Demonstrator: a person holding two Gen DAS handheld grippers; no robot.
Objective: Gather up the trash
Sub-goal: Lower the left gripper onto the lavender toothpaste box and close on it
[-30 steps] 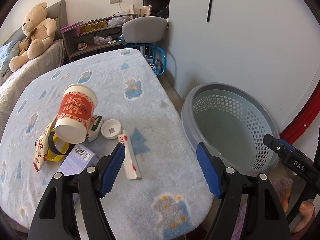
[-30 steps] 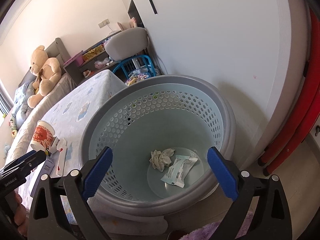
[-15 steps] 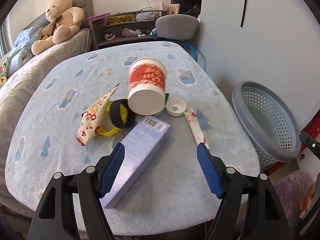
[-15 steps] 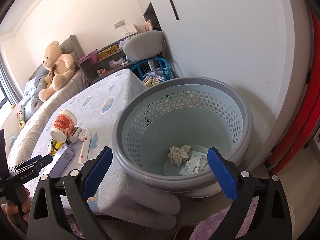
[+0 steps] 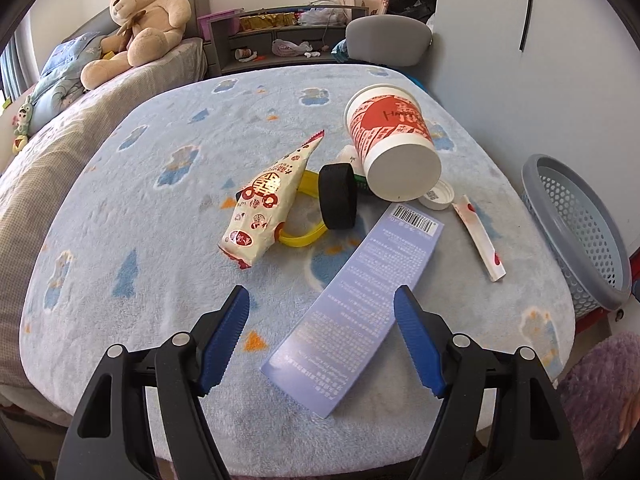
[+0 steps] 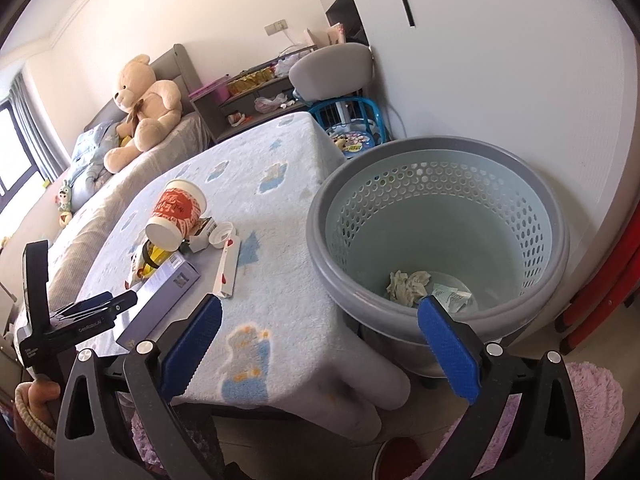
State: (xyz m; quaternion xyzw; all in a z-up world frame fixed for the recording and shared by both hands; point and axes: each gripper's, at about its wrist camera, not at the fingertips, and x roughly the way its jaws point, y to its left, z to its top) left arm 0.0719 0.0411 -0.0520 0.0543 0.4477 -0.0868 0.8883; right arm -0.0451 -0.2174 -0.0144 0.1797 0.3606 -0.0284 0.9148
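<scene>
Trash lies on the blue-blanketed table point(image 5: 160, 208): a purple box point(image 5: 360, 300), a red-and-white paper cup point(image 5: 392, 148) on its side, a snack wrapper point(image 5: 268, 200), a black tape roll point(image 5: 338, 196), a yellow ring point(image 5: 300, 236), a white cap point(image 5: 438, 196) and a slim paper sleeve point(image 5: 480, 236). My left gripper point(image 5: 322, 328) is open and empty, its jaws over the near end of the box. My right gripper point(image 6: 320, 344) is open and empty, in front of the grey basket point(image 6: 436, 160), which holds crumpled paper point(image 6: 408, 284) and a packet point(image 6: 452, 298).
The basket point(image 5: 576, 236) stands on the floor right of the table. A grey chair point(image 5: 388, 40), shelves and a bed with a teddy bear point(image 5: 140, 16) lie beyond. A purple rug point(image 5: 596, 380) is at the lower right. The left gripper point(image 6: 96, 308) shows in the right view.
My left gripper has swung left from the basket to over the table trash, now above the purple box. My right gripper has pulled back and left from over the basket.
</scene>
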